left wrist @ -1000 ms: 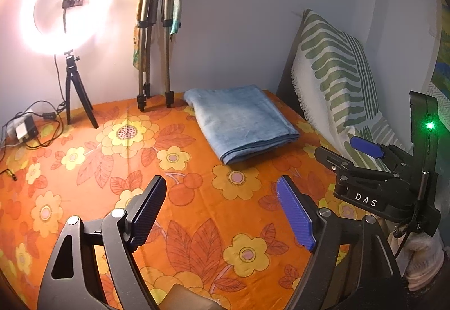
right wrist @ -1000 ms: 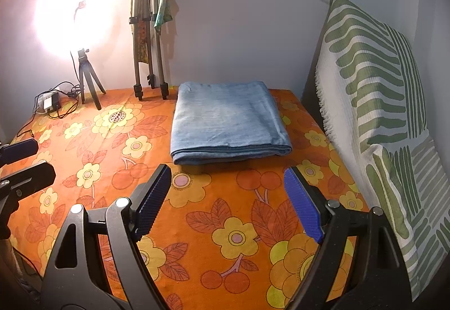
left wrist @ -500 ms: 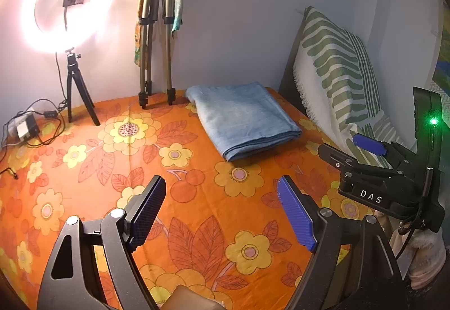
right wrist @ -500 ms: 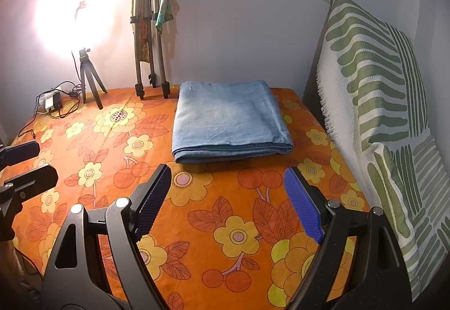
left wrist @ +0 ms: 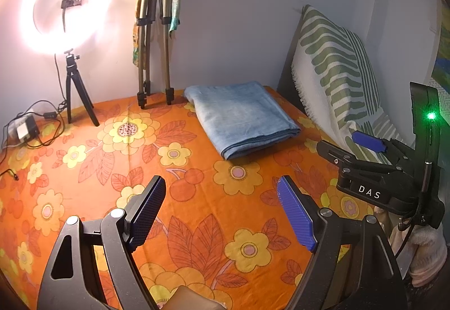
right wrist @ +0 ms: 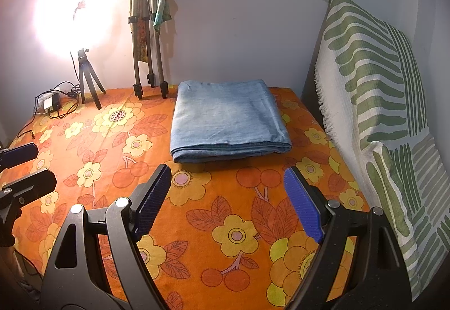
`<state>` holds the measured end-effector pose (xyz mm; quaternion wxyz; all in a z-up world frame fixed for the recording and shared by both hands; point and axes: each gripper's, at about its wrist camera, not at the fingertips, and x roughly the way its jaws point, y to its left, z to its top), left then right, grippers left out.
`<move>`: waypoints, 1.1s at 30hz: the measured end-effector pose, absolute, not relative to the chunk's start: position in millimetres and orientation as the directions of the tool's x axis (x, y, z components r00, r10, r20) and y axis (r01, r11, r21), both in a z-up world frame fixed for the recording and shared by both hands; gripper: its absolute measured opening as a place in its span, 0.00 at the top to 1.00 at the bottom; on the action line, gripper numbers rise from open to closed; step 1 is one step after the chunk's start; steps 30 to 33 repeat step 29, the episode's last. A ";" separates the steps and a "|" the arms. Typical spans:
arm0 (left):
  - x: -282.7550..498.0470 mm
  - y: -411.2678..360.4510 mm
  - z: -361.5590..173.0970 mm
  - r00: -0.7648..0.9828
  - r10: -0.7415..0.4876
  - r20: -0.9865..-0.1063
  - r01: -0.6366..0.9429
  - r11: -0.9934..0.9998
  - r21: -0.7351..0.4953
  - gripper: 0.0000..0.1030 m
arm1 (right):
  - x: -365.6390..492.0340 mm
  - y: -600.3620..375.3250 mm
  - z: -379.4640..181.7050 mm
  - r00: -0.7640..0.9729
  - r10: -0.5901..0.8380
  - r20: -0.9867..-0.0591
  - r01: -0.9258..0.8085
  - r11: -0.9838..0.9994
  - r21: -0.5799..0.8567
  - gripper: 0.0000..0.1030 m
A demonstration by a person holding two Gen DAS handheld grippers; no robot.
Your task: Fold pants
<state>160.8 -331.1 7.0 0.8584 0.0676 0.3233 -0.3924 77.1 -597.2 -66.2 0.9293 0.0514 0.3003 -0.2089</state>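
Note:
The light blue denim pants (left wrist: 239, 117) lie folded in a flat rectangle on the orange flowered bedsheet (left wrist: 180, 197), near the back wall; they also show in the right wrist view (right wrist: 227, 120). My left gripper (left wrist: 222, 194) is open and empty, held above the sheet, well short and left of the pants. My right gripper (right wrist: 227, 184) is open and empty, just short of the pants' near folded edge. The right gripper also shows at the right edge of the left wrist view (left wrist: 374, 169), and the left gripper's fingers (right wrist: 19, 166) at the left edge of the right wrist view.
A lit ring light on a small tripod (left wrist: 70, 28) and a folded tripod (left wrist: 152, 56) stand at the back wall. Cables and an adapter (left wrist: 25, 129) lie at the back left. A green-striped pillow (right wrist: 379, 101) leans along the right side.
Both grippers have drawn back and risen slightly, so the pants sit a little lower and farther in both views. Both stay open; the pants have not moved.

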 end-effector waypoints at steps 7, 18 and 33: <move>158.8 -330.8 7.4 0.484 -0.632 -0.606 0.719 0.681 -0.135 0.21 | 77.0 -596.9 -66.0 0.733 -0.357 -0.580 0.419 0.907 -0.029 0.17; 157.5 -330.5 8.6 0.486 -0.630 -0.606 0.720 0.681 -0.130 0.21 | 77.1 -596.8 -66.0 0.732 -0.355 -0.582 0.418 0.908 -0.028 0.17; 162.7 -319.4 9.6 0.499 -0.635 -0.590 0.719 0.683 -0.127 0.21 | 79.8 -596.5 -72.8 0.728 -0.341 -0.594 0.402 0.915 -0.033 0.17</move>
